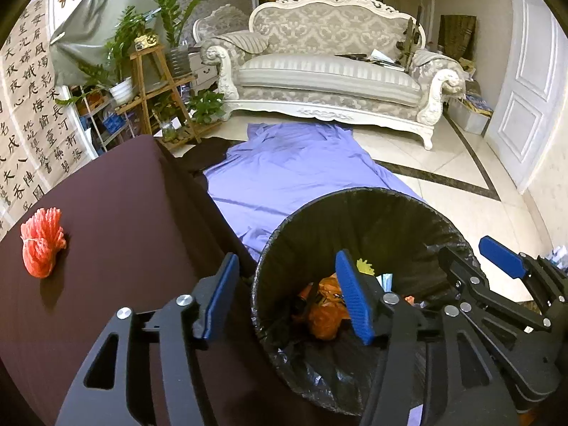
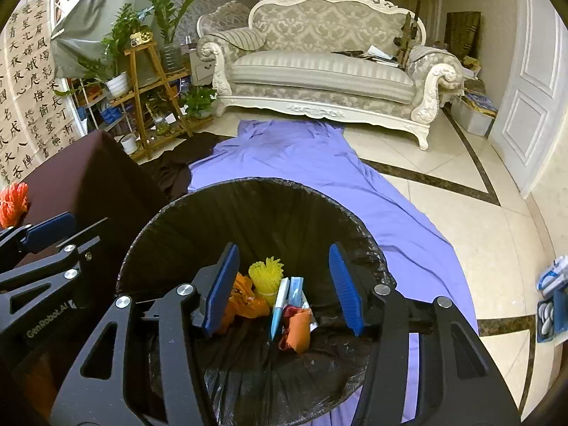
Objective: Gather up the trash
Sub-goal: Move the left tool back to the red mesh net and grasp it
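Purple sheet (image 2: pixel 305 163) covers tile floor (image 2: pixel 461 191) before ornate sofa (image 2: pixel 319 67).

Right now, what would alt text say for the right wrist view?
An open right gripper hangs over a black-lined trash bin holding a yellow mesh bundle, orange scraps and a blue pen. The bin stands on a purple sheet, with a sofa behind it.

orange mesh ball (image 2: pixel 13 203) cut off by left edge.
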Demonstrator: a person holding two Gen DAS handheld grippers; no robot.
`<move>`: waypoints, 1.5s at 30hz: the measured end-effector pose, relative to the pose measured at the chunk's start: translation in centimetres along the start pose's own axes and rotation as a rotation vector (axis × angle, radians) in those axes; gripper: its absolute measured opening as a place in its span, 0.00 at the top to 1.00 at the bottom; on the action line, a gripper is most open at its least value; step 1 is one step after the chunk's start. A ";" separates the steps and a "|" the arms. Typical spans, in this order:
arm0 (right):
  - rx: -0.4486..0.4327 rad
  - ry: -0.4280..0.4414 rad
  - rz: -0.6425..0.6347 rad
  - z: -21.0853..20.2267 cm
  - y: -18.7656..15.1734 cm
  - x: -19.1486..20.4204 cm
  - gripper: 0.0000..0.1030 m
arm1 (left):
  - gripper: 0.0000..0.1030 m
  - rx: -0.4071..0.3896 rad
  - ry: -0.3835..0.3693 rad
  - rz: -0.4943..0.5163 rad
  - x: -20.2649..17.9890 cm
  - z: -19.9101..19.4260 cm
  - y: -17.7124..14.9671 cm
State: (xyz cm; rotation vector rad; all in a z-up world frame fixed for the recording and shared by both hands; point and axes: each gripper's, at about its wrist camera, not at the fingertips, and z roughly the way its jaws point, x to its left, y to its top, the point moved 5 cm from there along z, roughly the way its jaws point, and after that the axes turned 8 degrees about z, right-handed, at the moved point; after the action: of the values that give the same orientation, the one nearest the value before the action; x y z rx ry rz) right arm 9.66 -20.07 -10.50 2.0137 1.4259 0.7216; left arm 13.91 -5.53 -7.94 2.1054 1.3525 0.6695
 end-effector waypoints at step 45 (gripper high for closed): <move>0.090 0.274 -0.323 0.2 -0.5 23.1 0.40 | 0.26 0.056 0.298 -0.260 20.9 -0.8 -4.0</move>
State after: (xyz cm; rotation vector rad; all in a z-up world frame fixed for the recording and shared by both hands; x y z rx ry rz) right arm 16.16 2.03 -8.52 1.7355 1.9180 0.8232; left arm 18.51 15.25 -7.69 1.8771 1.7878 0.8664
